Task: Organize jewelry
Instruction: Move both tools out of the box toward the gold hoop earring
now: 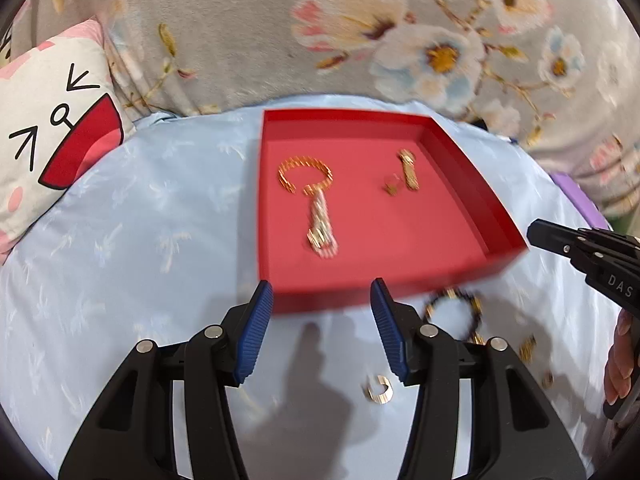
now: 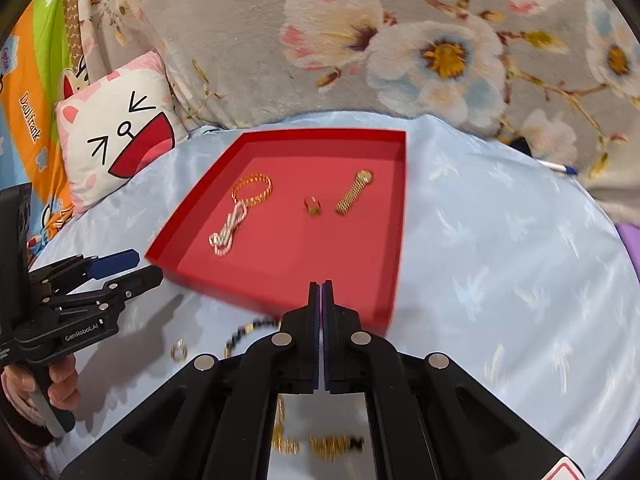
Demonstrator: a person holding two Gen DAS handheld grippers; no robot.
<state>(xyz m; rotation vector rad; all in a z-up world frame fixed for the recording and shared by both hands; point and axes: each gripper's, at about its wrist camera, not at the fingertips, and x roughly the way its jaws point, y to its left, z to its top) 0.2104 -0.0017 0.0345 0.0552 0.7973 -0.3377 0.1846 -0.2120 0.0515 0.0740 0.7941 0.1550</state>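
Observation:
A red tray lies on a light blue cloth. In it are a gold bracelet with a pink-white twisted piece, a small ring and a gold spring-like piece. In front of the tray lie a dark beaded bracelet, a small gold ring and gold bits. My left gripper is open and empty before the tray. My right gripper is shut and empty at the tray's near edge.
A cat-face pillow lies at the far left. A grey floral blanket rises behind the cloth. A pen lies at the far right, with a purple object beside the cloth.

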